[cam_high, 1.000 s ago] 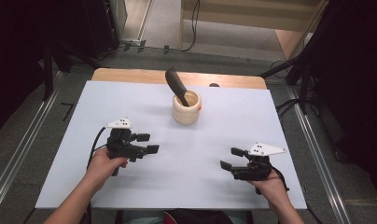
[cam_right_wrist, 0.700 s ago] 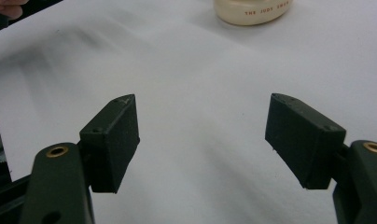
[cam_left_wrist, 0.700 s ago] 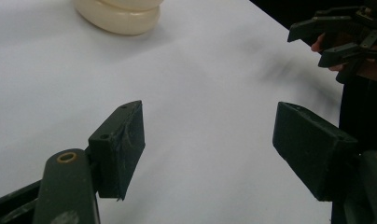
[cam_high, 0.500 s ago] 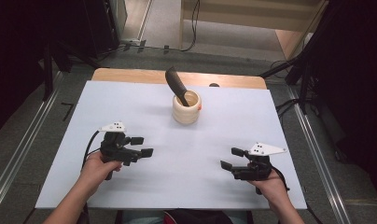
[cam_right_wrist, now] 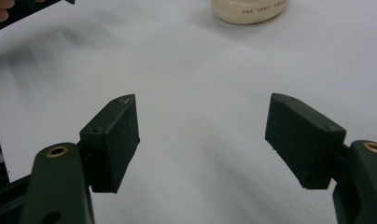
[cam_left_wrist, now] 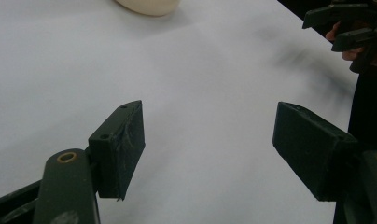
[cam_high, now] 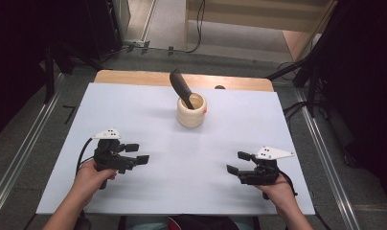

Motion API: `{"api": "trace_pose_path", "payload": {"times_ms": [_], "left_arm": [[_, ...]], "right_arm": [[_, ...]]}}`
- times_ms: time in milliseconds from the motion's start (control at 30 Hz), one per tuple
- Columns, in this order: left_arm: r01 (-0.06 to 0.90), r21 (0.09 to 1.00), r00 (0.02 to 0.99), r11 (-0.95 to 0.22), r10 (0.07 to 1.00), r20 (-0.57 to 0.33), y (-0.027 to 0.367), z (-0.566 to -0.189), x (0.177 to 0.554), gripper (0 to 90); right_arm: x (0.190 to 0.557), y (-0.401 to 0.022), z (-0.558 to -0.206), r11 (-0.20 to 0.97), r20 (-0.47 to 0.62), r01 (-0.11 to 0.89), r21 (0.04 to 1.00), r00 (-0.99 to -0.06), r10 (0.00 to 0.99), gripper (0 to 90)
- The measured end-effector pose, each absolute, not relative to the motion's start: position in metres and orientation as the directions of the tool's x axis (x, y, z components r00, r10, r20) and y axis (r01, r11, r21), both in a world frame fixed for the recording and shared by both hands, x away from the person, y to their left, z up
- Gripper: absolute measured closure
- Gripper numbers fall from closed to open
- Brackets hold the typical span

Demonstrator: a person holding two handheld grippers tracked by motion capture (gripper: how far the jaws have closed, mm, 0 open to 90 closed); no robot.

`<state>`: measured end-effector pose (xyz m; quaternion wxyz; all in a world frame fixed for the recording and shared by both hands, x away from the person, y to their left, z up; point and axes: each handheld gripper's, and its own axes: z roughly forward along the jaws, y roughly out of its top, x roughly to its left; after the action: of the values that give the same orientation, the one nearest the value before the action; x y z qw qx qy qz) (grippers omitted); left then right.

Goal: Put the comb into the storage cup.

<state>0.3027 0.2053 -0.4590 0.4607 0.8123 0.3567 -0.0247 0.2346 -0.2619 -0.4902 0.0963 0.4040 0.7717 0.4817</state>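
Cup (cam_high: 191,111): cream, squat, round, ribbed sides; stood upright at table's (cam_high: 134,110) far centre, well apart from both grippers; small print on its wall in right gripper view (cam_right_wrist: 250,8).
Contents: dark curved tool (cam_high: 181,88) stood inside, leaning toward far-left, top poking above rim.
L gripper (cam_high: 137,153): near-left, jaws spread wide, nothing betw. them.
R gripper (cam_high: 238,162): near-right, jaws spread wide, nothing betw. them, over bare white table.

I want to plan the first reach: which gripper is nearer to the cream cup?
Left, slightly. The left gripper sits below-left of the cup; the right gripper sits below-right, a little farther.
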Motion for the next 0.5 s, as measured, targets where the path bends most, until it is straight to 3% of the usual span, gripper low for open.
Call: {"api": "trace_pose_path", "payload": {"times_ms": [500], "left_arm": [[0.614,0.724,0.724,-0.315,0.590,-0.358,0.217,-0.461,0.302,25.8]], "right_arm": [[0.235,-0.262,-0.491,0.213,0.242,0.535,0.817,-0.654,0.717,24.1]]}}
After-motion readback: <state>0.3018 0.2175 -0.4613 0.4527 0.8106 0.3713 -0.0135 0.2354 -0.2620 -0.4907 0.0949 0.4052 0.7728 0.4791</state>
